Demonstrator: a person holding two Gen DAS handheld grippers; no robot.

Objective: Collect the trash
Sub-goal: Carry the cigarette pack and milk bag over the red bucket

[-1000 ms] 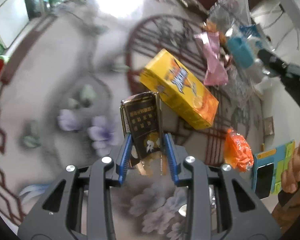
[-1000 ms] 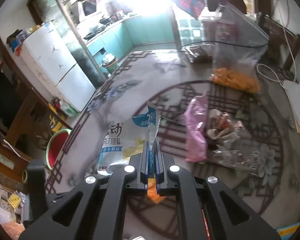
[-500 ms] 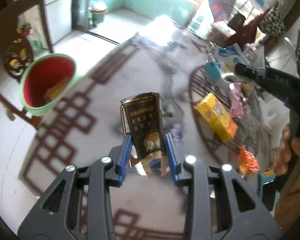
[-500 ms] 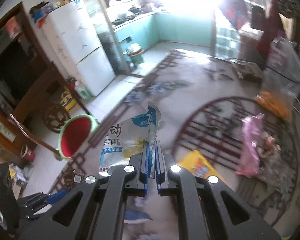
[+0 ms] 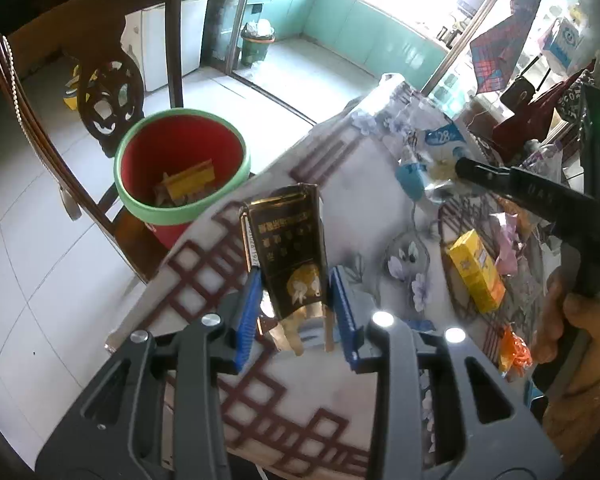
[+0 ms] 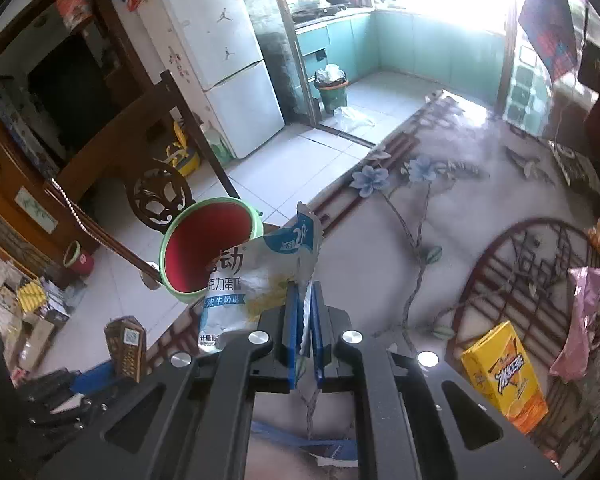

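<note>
A tiled kitchen floor lies past the edge of the flower-patterned worktop [image 5: 364,216], and a red bin [image 5: 180,168] with a green rim stands on the floor beside a wooden chair [image 5: 84,60], ahead and to the left of my left claw [image 5: 296,308]. That claw is clenched on a dark cigarette box [image 5: 288,252], held upright so it can fall straight in. My right claw [image 6: 305,328] pinches the torn edge of a white and blue snack wrapper [image 6: 252,276], which hangs toward the bin, just ahead and left. I judge both pieces are on their way to be dropped. A yellow box [image 6: 504,372] and a pink wrapper [image 6: 580,320] lie on the worktop to the right, still to collect.
</note>
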